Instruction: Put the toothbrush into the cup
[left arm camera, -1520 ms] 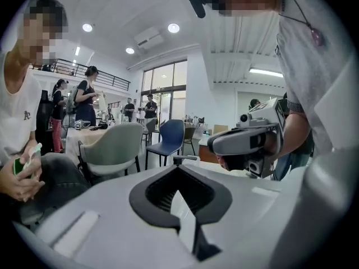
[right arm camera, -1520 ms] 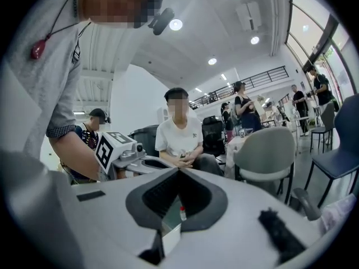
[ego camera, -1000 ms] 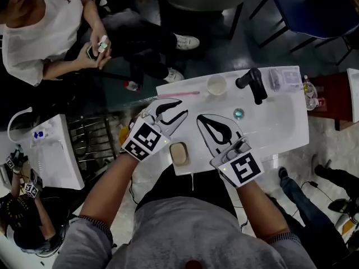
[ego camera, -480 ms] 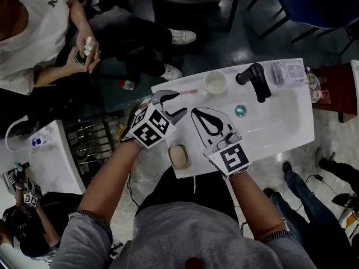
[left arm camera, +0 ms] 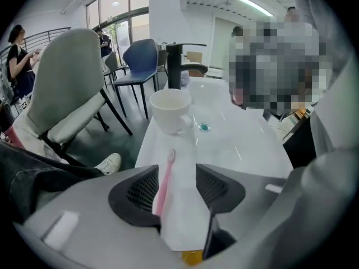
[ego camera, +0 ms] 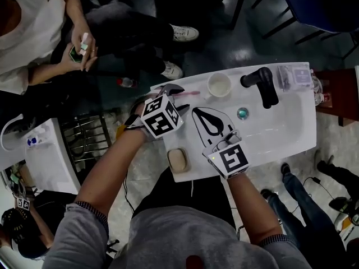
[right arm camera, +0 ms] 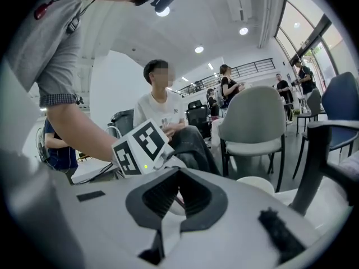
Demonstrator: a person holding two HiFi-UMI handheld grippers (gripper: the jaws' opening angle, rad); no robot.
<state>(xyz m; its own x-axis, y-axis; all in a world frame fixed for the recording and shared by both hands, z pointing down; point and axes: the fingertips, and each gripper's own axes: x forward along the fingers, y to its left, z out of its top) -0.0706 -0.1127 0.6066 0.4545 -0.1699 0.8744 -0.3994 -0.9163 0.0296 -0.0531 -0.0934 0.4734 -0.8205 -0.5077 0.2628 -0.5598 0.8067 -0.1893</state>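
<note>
Pink plastic toothbrush (left arm camera: pixel 166 175) lies loose inside the left claw (left arm camera: pixel 178 186), just lowered over it with jaws spread wide, ready for gripping; the right claw (right arm camera: pixel 179 186) waits closed and empty.

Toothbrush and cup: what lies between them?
Only bare white sink counter separates the slim pink toothbrush from the round white cup, as the left gripper view shows.

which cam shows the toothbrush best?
Left gripper view: the pink toothbrush lies close up on the sink edge, head toward the cup. Head view shows only a thin pink sliver beside the cup. Right gripper view doesn't show it clearly.
</note>
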